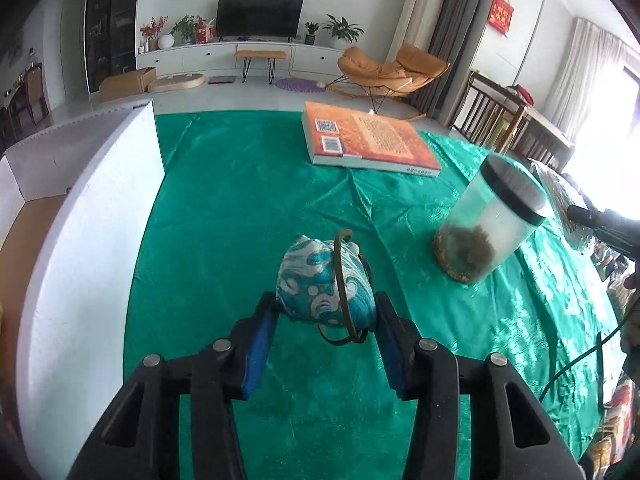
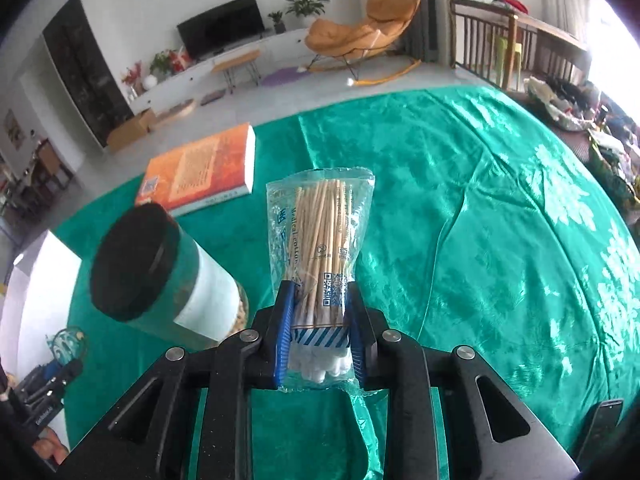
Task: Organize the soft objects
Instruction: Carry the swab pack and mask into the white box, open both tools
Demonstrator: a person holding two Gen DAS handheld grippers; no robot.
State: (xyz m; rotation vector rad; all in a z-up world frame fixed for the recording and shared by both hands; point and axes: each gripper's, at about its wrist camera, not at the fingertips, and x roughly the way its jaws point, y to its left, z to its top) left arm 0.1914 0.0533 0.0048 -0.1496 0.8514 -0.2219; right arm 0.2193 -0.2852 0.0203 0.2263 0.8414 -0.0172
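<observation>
Above the green-draped tabletop, the left gripper pinched a blue brocade sachet by its sides, lifted clear, while the right gripper clamped a cotton swab packet near its bottom, both seemingly bound for the white box.

Right gripper clamps a clear packet of cotton swabs above the green cloth; black-lidded jar left, orange book beyond.

The tablecloth is shiny green. The pouch has blue and white swirls. The book is orange. The jar lid is black.
</observation>
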